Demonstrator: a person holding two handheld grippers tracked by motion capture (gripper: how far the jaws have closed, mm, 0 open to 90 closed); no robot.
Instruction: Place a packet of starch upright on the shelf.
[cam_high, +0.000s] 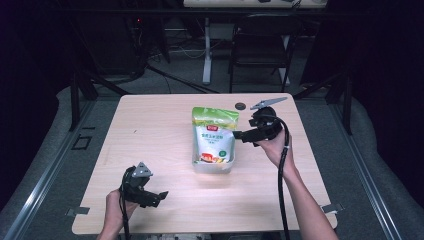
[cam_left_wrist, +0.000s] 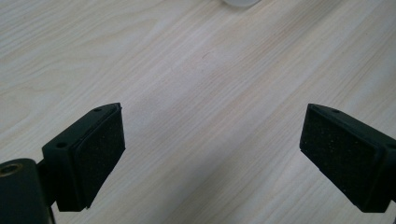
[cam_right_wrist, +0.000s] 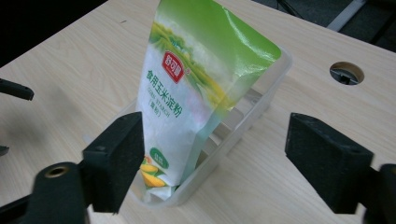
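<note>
Standing in a clear plastic bin (cam_high: 214, 165) near the middle of the tabletop (cam_high: 150, 135), a little toward its right edge, the green-and-white pouch (cam_high: 214, 135) leans toward the far edge, its green top overhanging the bin's far end. In the right gripper view the pouch (cam_right_wrist: 187, 93) shows red and dark printed lettering and a picture of corn near its base, which sits inside the bin (cam_right_wrist: 233, 140). Just right of the pouch, the right gripper (cam_high: 239, 135) is held by a hand above the tabletop, its jaws spread wide with nothing pinched between them. Beyond the pouch, a round cable hole (cam_high: 241, 105) lies near the far edge. Well apart from all this, near the front left corner, the left gripper (cam_high: 159, 197) rests low in the other hand, jaws spread over bare wood.
</note>
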